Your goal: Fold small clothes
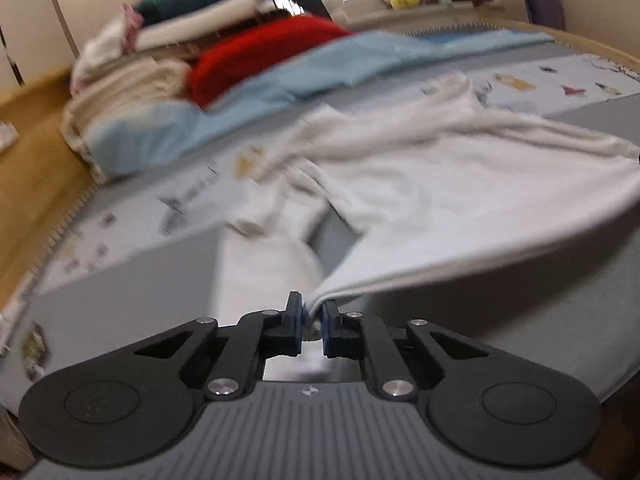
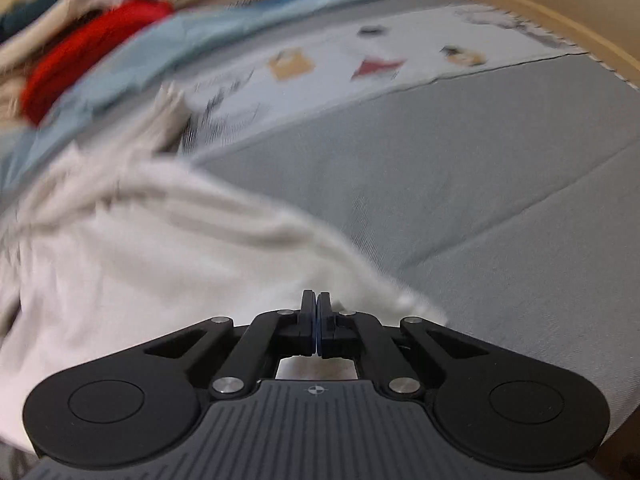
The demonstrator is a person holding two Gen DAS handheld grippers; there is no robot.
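The left gripper [image 1: 311, 312] pinches a corner of a white garment [image 1: 440, 184], lifting that edge taut above the grey bed cover [image 1: 120, 288]. The right gripper [image 2: 316, 312], jaws fully clenched, sits against the garment's far hem; whether it actually grips cloth is unclear. A red textile [image 1: 260, 56] lies beyond, near folded bedding.

No text, label or number is readable; the printed sheet [image 2: 332, 64] shows blurred pictures only.
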